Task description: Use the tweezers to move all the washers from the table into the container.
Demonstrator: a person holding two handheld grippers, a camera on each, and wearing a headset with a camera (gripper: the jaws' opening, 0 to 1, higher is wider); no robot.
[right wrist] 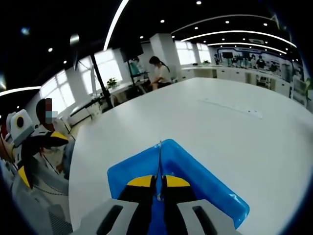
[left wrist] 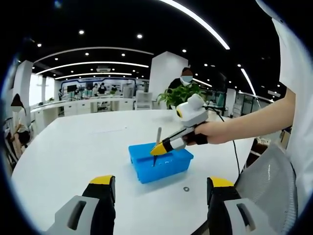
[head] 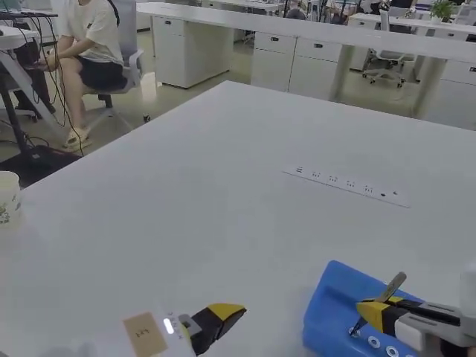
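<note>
A blue container (head: 331, 305) sits on the white table near its front right. My right gripper (head: 372, 309) is shut on a pair of metal tweezers (head: 393, 284), whose tips point down into the container. Two washers (head: 373, 342) lie inside it by the tips. The right gripper view looks along the shut jaws (right wrist: 159, 182) and the tweezers (right wrist: 159, 156) into the blue container (right wrist: 200, 183). My left gripper (left wrist: 161, 183) is open with nothing between its fingers, held back from the container (left wrist: 164, 164). One washer (left wrist: 186, 188) lies on the table in front of the container.
A flush power strip (head: 346, 184) runs across the table further back. A paper cup (head: 7, 197) stands at the left edge. A person (head: 89, 41) sits on a chair beyond the table's far left corner. White desks and cabinets (head: 297, 63) line the back.
</note>
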